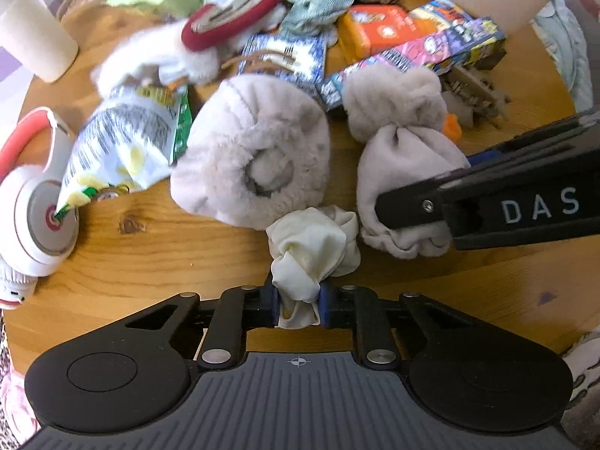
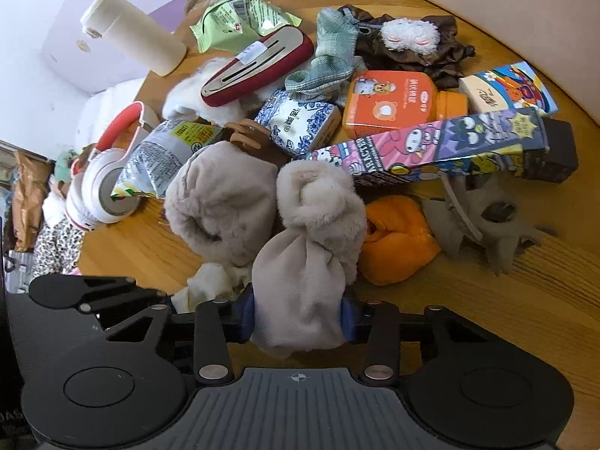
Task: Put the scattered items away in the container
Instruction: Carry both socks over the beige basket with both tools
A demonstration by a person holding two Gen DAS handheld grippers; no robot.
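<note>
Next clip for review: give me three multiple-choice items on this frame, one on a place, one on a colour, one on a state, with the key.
1. Where do the headphones lie in the left wrist view?
A left edge of the table
B inside the container
C on the orange bottle

2. What colour is the knotted cloth in the left gripper?
A cream
B green
C black

3. What is the right gripper doing?
A open over bare wood
B shut on the grey plush
C holding the toothpaste box

Key: A, they sit far left; A, pale cream fabric; B, both fingers press the plush.

Home: cluttered wooden table [image 2: 525,300], headphones [image 2: 105,172]
</note>
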